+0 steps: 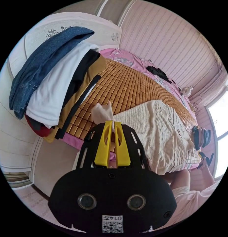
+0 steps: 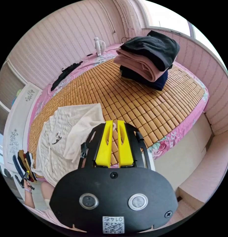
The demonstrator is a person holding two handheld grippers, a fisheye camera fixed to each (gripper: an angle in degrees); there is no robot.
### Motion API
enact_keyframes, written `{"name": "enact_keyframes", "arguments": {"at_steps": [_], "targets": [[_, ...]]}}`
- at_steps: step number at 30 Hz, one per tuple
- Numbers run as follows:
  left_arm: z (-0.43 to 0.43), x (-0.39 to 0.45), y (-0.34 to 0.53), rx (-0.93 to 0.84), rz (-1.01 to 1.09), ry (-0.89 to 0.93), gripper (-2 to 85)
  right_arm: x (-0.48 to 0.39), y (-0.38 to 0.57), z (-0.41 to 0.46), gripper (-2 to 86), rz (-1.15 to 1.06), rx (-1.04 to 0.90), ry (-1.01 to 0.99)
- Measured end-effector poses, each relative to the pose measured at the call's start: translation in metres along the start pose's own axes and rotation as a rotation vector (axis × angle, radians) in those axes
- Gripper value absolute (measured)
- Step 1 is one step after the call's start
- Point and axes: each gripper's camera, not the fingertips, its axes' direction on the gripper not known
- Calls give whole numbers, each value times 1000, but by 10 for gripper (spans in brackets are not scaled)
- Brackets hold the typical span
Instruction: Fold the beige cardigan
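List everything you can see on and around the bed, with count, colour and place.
cardigan: one, beige, on the mat near the bed's edge, one sleeve folded across it
mat: one, tan tiles, covering the bed
sheet: one, pink floral, under the mat
left pile: one stack, denim, white, black, mustard, red, at the headboard end
right pile: one stack, black, pink, navy, at the far end
fan: one, white, by the wall
black cloth: one, by the wall
left tongs: yellow, shut on cardigan
right tongs: yellow, shut on cardigan
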Motion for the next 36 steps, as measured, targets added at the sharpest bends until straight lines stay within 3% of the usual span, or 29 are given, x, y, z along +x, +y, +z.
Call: {"name": "enact_keyframes", "arguments": {"at_steps": [3,7,13,17,20,23,30,36], "targets": [[-11,1,9,27,-2,-42,-9,-28,1,-1,20,-148,31,35],[-17,43,-2,22,188,-46,-8,-116,-14,18,21,-472,1,-55],[72,128,-31,-114,346,43,-1,-274,-7,94,27,-825,-124,-172],[154,176,-41,-268,381,-1,-8,-329,2,150,10,-890,-218,-50],[161,199,-48,-189,458,-84,-9,-349,-1,164,1,-948,-134,4],[174,211,-67,-233,537,-105,-10,-365,-16,178,-2,-1024,-96,56],[180,211,-85,-340,555,22,-10,-370,-77,203,-3,-872,-252,-66],[179,246,-69,-328,734,-122,-10,-378,-62,198,-3,-918,-267,43]]}}
